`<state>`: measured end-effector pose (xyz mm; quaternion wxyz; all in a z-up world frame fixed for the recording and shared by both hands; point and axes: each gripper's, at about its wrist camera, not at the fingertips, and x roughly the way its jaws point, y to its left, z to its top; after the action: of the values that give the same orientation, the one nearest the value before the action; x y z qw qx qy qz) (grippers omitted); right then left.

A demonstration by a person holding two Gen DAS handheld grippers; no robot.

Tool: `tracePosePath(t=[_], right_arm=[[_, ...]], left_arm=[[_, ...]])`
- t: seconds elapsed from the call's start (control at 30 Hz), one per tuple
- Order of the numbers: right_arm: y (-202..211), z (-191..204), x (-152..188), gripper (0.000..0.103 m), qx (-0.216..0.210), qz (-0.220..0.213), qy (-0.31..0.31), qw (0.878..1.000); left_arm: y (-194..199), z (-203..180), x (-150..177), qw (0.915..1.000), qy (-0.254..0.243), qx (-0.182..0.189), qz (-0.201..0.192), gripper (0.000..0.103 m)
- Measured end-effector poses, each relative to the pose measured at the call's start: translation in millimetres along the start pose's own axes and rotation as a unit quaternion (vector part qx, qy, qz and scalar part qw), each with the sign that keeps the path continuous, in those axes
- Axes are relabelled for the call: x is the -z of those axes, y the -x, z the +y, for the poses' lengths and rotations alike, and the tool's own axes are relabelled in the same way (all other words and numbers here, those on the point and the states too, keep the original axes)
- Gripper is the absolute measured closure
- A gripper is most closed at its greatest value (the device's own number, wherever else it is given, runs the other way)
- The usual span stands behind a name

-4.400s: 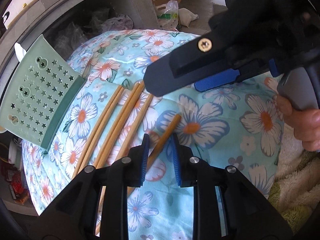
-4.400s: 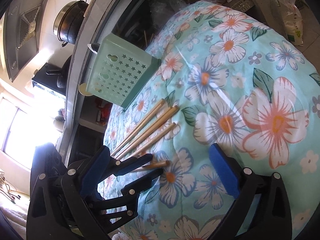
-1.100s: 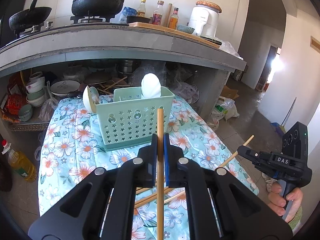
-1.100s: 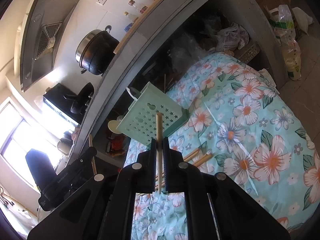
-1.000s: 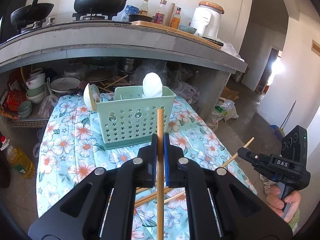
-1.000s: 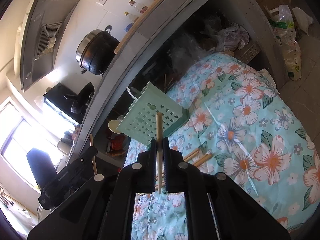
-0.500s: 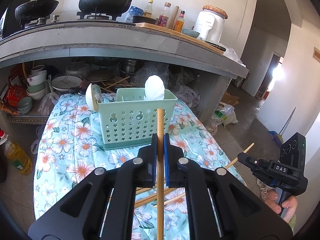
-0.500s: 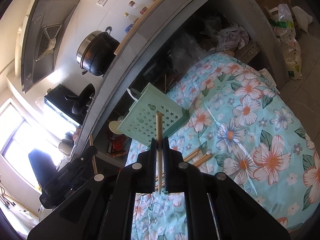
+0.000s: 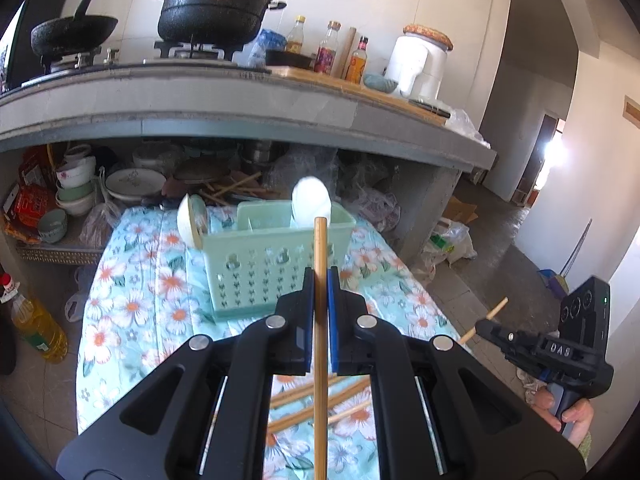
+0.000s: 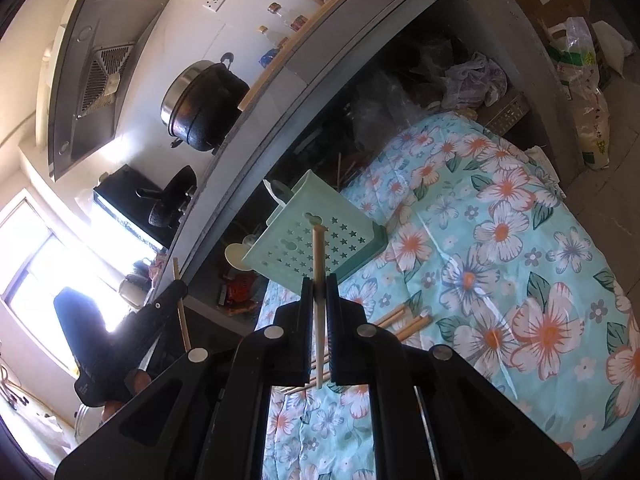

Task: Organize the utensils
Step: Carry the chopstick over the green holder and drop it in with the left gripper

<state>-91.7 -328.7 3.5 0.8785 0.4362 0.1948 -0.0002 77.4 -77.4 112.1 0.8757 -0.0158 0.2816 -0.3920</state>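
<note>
My left gripper (image 9: 320, 280) is shut on a wooden chopstick (image 9: 320, 248) that stands upright between the jaws, raised above the table and short of the green utensil basket (image 9: 276, 264). My right gripper (image 10: 319, 286) is shut on a second chopstick (image 10: 318, 256), also raised; it shows in the left wrist view (image 9: 486, 326) at the right of the table. Several loose chopsticks (image 9: 320, 396) lie on the floral cloth below. The basket (image 10: 316, 236) holds white spoons (image 9: 311, 202).
The floral-covered table (image 9: 132, 312) stands before a concrete counter (image 9: 240, 100) with pots and bottles. Bowls and dishes fill the shelf under it. An oil bottle (image 9: 34, 324) stands on the floor at left. A doorway and open floor lie to the right.
Since 4.4 s ago both grippers closed on chopsticks and lifted them off the cloth. Over the last second the left gripper has moved slightly nearer the basket; the right has barely moved.
</note>
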Motion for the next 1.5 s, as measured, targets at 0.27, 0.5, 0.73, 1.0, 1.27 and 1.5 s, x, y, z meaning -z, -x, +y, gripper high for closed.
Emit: tracePosePath(t=[0.27, 0.5, 0.73, 1.0, 1.27, 1.5], right_arm=[[-3.2, 0.2, -10.2, 0.097, -0.004, -0.005, 0.005, 1.000], [-12.7, -2.2, -18.4, 0.097, 0.003, -0.002, 0.004, 1.000], [-22.8, -6.3, -26.2, 0.097, 0.012, 0.001, 0.002, 1.000], [-30.6, -16.3, -30.1, 0.097, 0.023, 0.005, -0.003, 1.000], [-36.6, -13.5, -28.4, 0.097, 0.018, 0.013, 0.001, 1.000], [-38.5, -10.1, -29.7, 0.097, 0.014, 0.014, 0.005, 1.000]], left_arm=[[9.2, 13.4, -69.5, 0.9907, 0.046, -0.009, -0.127, 0.098], [-6.9, 24.9, -127.5, 0.9651, 0.085, -0.003, -0.248, 0.098], [-77.4, 50.8, -155.1, 0.9594, 0.135, -0.024, -0.246, 0.098], [-133.3, 78.2, -124.9, 0.9656, 0.139, -0.076, -0.206, 0.098], [-118.4, 89.5, -128.1, 0.9591, 0.148, -0.075, -0.230, 0.098], [-131.1, 93.5, -149.3, 0.9526, 0.164, -0.087, -0.241, 0.098]])
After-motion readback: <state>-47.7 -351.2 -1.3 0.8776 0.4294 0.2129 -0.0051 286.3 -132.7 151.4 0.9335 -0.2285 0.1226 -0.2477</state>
